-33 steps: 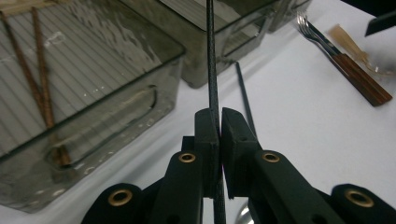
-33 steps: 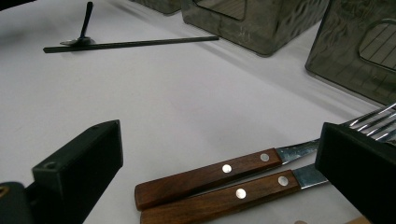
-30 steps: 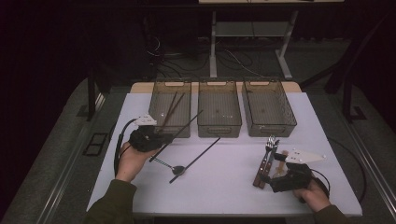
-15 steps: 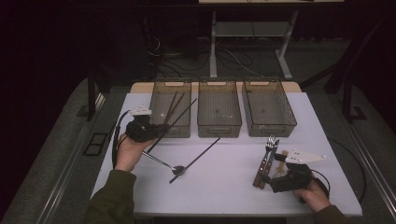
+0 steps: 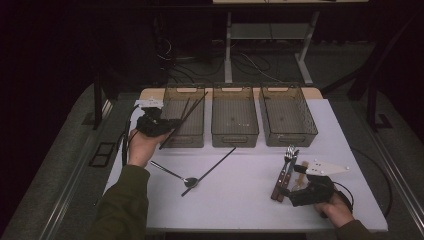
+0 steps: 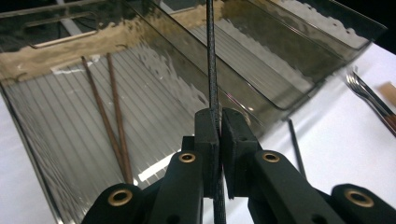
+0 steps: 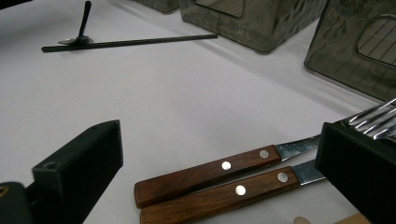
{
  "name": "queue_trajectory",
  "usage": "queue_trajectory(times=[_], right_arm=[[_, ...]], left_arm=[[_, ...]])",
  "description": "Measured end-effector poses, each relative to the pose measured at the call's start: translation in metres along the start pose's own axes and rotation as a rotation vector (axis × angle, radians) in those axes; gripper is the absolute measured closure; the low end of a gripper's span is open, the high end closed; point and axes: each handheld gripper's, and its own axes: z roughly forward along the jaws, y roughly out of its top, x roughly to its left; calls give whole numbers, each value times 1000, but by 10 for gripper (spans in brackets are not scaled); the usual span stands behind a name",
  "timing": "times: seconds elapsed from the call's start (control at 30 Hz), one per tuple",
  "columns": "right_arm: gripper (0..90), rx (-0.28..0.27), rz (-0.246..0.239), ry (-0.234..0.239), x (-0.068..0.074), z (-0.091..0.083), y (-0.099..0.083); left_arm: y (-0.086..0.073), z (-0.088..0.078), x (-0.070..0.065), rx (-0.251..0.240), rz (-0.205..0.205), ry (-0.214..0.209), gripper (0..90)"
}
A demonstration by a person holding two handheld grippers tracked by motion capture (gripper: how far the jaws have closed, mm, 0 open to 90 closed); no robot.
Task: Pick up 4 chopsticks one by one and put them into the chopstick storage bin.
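Spreading across the middle of the high view, the white table [image 5: 250, 200] carried three smoked plastic bins in a row along its upper edge. The left bin [image 5: 186, 117] already held two brown chopsticks [image 6: 109, 116], seen at centre left of the left gripper view, while the middle bin [image 5: 235, 117] and right bin [image 5: 287, 115] looked bare. That suggested sorting was barely begun. At lower right lay two wooden-handled forks [image 5: 285, 172], with the right gripper [image 5: 295, 185] resting around their handles, its jaws standing wide apart and pressing on nothing. At lower centre a second black chopstick [image 5: 209, 171] lay beside a spoon [image 5: 172, 173], both unsorted. At upper left the left gripper [image 5: 167, 125] was clenched tight on a black chopstick [image 6: 211, 70], held slanting over the left bin, not yet dropped in.
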Motion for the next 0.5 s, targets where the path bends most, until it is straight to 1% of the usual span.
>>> queue_trajectory(times=[0.07, 0.2, 0.3, 0.33, 0.43, 0.5], right_arm=[[6, -1, 2, 1, 0, 0, 0], [6, -1, 2, 2, 0, 0, 0], [5, -2, 2, 2, 0, 0, 0], [5, -2, 2, 2, 0, 0, 0], [5, -3, 4, 3, 0, -1, 0], [5, -5, 2, 5, 0, -1, 0]], left_arm=[[3, 4, 3, -1, -7, 8, 859], [10, 12, 10, 8, -5, 27, 859], [13, 19, 16, 1, -20, 38, 859], [14, 21, 17, -2, -37, 43, 859], [19, 26, 22, 13, -38, 60, 859], [22, 30, 25, 5, -52, 71, 859]])
